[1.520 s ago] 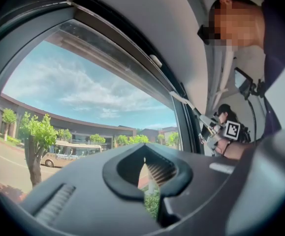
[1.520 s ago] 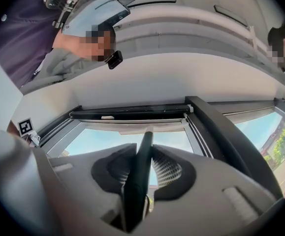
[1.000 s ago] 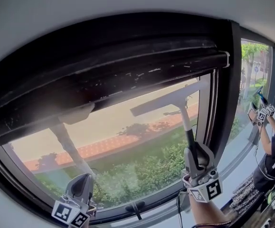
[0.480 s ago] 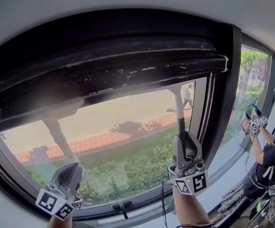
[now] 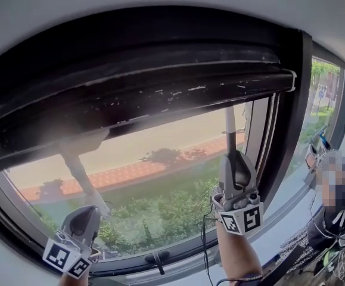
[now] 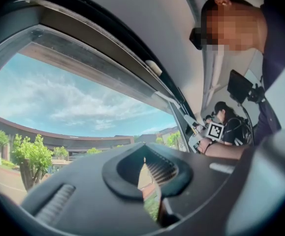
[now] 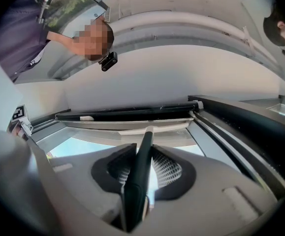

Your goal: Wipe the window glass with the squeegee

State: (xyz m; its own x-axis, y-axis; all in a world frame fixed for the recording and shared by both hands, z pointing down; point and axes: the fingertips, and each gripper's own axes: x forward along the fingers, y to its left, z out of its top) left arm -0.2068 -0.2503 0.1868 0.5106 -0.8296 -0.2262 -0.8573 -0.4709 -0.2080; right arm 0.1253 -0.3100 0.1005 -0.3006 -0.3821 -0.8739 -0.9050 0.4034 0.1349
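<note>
Holding the squeegee up at the top of the pane

Head view. The right gripper (image 5: 232,159) sits at about 4 o'clock in the picture, its marker cube (image 5: 239,218) facing the camera. Its jaws are pinched on the dark handle of the squeegee (image 5: 229,130). The pale shaft runs straight up toward 12 o'clock from the jaws. It meets the lower edge of the dark top frame (image 5: 160,94), where the head is lost from sight in this view.

Right gripper view. The handle stands upright between the two jaws, with both pads tight against it. Beyond the tip, at 12 o'clock, a pale strip lies level under the long black bar of the frame. It appears to be the blade against the top of the glass, but contact cannot be confirmed.

The left gripper (image 5: 90,212) is low at 7 o'clock in the head view, near the bottom rim of the window and well apart from the squeegee. In the left gripper view its jaws are drawn together with only a thin slit between them. Nothing is in the slit but sky and greenery seen through it.

The window glass (image 5: 160,183) fills the middle of the head view. Outside are a brick-red path (image 5: 130,180) and green shrubs (image 5: 160,216). A small dark window latch (image 5: 159,258) sits on the lower rim at 6 o'clock, between the two grippers.

At 3 o'clock, past the black upright of the frame, another person (image 5: 339,189) stands at the next pane.
</note>
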